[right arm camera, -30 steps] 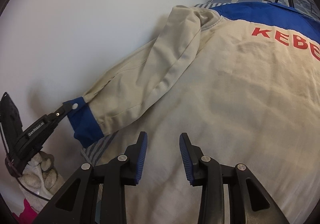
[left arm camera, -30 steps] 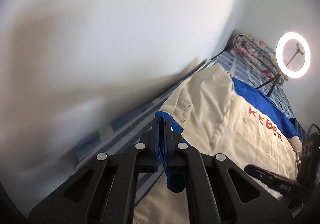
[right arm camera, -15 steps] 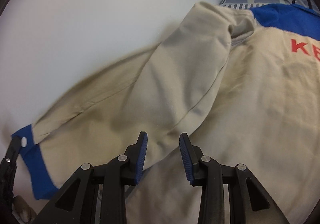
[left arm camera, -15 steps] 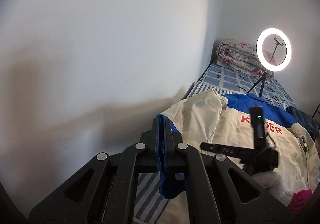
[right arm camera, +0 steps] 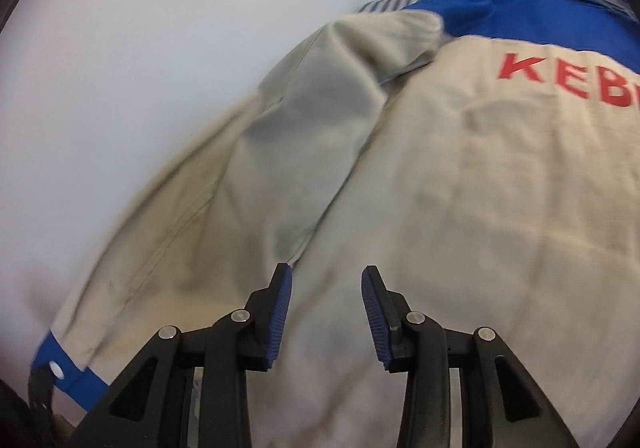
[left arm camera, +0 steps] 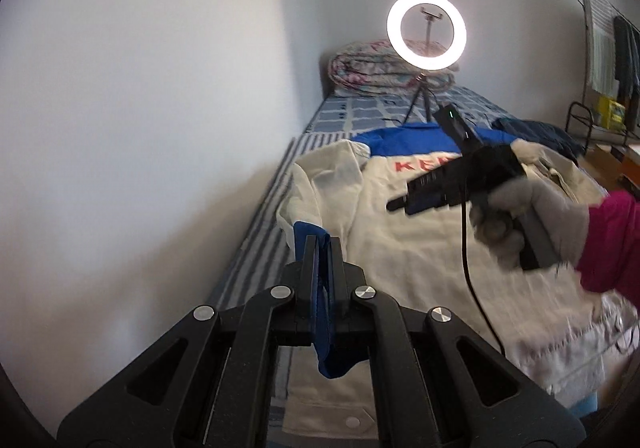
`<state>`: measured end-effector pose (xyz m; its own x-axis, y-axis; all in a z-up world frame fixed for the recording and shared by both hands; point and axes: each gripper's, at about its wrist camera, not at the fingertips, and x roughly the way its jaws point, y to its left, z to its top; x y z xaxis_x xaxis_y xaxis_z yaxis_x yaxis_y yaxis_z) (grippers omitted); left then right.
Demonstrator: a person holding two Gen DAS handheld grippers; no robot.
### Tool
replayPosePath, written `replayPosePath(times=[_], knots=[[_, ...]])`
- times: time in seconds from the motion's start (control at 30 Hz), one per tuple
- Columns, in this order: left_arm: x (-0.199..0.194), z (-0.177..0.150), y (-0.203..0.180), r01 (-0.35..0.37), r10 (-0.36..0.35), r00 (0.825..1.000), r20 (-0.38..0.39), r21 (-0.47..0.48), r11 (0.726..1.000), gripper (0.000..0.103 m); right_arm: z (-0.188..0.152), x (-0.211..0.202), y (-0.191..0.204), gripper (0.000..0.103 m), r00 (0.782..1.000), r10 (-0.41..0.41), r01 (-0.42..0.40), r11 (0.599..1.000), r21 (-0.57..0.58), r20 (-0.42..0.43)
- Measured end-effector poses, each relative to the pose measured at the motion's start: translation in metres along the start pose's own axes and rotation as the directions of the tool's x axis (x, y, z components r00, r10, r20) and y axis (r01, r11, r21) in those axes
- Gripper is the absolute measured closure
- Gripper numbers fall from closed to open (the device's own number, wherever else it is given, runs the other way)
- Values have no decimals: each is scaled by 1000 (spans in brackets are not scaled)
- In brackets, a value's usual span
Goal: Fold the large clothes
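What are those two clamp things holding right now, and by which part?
The left gripper pinches the jacket by its blue sleeve cuff. The right gripper is open, holding nothing.

My cream jacket (left arm camera: 420, 248) lies back-up on the bed (left arm camera: 360, 110), its blue yoke (right arm camera: 520, 8) at the far end above red letters reading "KEB". Its sleeve (right arm camera: 248, 176) is lifted off the body beside the wall, and the blue cuff (left arm camera: 320, 288) is pinched in my left gripper (left arm camera: 323, 252).
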<state>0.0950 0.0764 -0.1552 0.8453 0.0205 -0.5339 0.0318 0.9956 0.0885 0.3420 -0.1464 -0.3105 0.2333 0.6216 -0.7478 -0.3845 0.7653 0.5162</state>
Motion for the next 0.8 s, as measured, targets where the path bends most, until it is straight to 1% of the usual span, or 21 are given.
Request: replayPosePath(times=[0.07, 0.13, 0.17, 0.2, 0.27, 0.33, 0.4, 0.47, 0.5, 0.57, 0.67, 0.7, 0.77, 0.8], knots=[[-5, -13, -19, 35, -34, 999, -15, 62, 997, 102, 11, -22, -18, 64, 999, -31, 29, 999, 38, 45], [-9, -25, -34, 78, -74, 996, -40, 108, 991, 102, 22, -40, -27, 63, 996, -27, 20, 997, 73, 84], [-9, -33, -43, 103, -96, 993, -62, 131, 986, 102, 26, -47, -28, 60, 995, -21, 12, 997, 80, 103], [-11, -40, -50, 128, -116, 990, -82, 149, 981, 102, 31, -52, -28, 57, 993, -20, 10, 997, 79, 118], [-14, -53, -61, 168, -148, 982, -117, 177, 970, 102, 39, -60, -22, 48, 989, -19, 10, 998, 64, 144], [-17, -64, -70, 203, -174, 973, -152, 204, 958, 102, 51, -61, -15, 46, 988, -3, -4, 999, 48, 154], [-21, -76, -80, 233, -191, 963, -190, 232, 945, 102, 49, -63, -5, 45, 989, 14, -19, 999, 33, 149], [-22, -84, -88, 262, -204, 952, -230, 260, 930, 102, 52, -56, -1, 28, 991, 19, -22, 1000, 23, 132], [-19, -85, -88, 269, -203, 947, -248, 268, 925, 102, 52, -53, 0, 28, 992, 12, -15, 1000, 21, 126], [-20, -88, -89, 296, -225, 935, -274, 252, 922, 102, 52, -43, 2, 28, 994, -14, 11, 1000, 25, 107], [-25, -83, -80, 324, -262, 921, -289, 196, 925, 99, 47, -27, -2, 31, 994, -96, 94, 995, 39, 52], [-28, -82, -76, 334, -277, 917, -288, 168, 928, 99, 44, -24, -4, 31, 993, -113, 111, 993, 42, 36], [-31, -77, -67, 339, -293, 912, -288, 124, 933, 94, 40, -17, -14, 48, 992, -125, 124, 991, 57, 11], [-35, -75, -62, 341, -302, 911, -281, 101, 935, 89, 38, -15, -20, 50, 994, -110, 109, 991, 81, 4]])
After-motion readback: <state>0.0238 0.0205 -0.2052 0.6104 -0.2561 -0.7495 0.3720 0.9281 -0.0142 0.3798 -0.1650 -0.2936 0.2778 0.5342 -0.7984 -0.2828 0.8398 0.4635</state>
